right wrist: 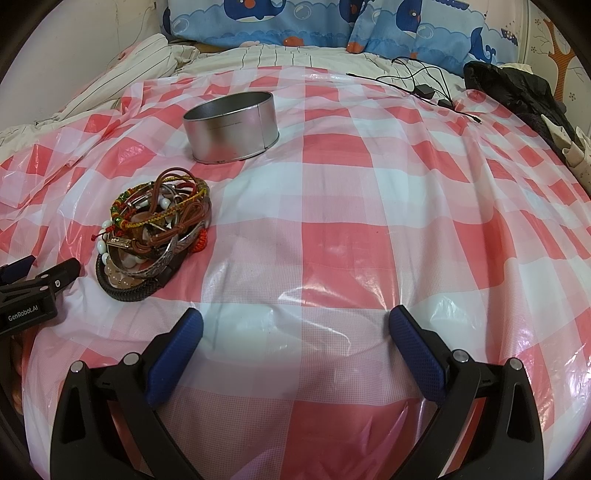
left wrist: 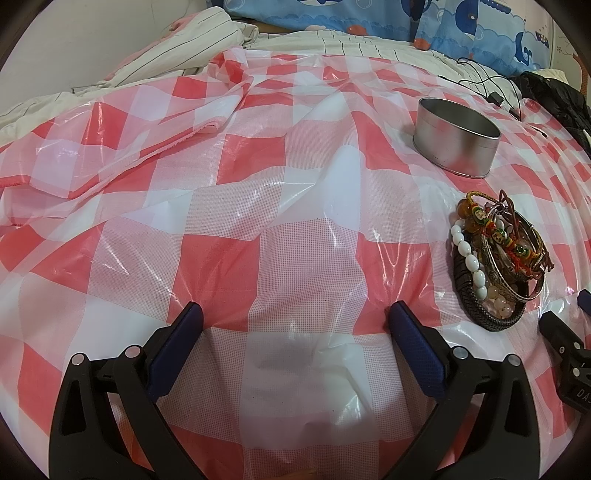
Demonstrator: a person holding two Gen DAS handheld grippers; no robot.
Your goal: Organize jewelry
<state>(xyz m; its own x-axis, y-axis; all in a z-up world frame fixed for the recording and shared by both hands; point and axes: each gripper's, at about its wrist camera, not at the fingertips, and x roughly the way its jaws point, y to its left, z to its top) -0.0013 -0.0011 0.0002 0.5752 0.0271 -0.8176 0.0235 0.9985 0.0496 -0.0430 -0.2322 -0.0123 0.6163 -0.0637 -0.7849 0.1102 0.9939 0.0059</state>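
Note:
A pile of bracelets (left wrist: 496,254) lies on the red-and-white checked plastic sheet (left wrist: 258,184): white beads, a black braided band, silver bangles and coloured cords. It also shows in the right wrist view (right wrist: 155,236). An empty oval silver tin (left wrist: 456,136) stands beyond the pile, and the right wrist view shows it too (right wrist: 232,127). My left gripper (left wrist: 293,317) is open and empty, left of the pile. My right gripper (right wrist: 295,321) is open and empty, right of the pile. Each gripper's edge shows in the other's view.
The sheet (right wrist: 351,221) covers a bed with striped bedding (left wrist: 184,48) and blue whale-print pillows (right wrist: 295,22) at the back. Black cables with a small adapter (right wrist: 424,90) and a black garment (right wrist: 524,99) lie at the far right.

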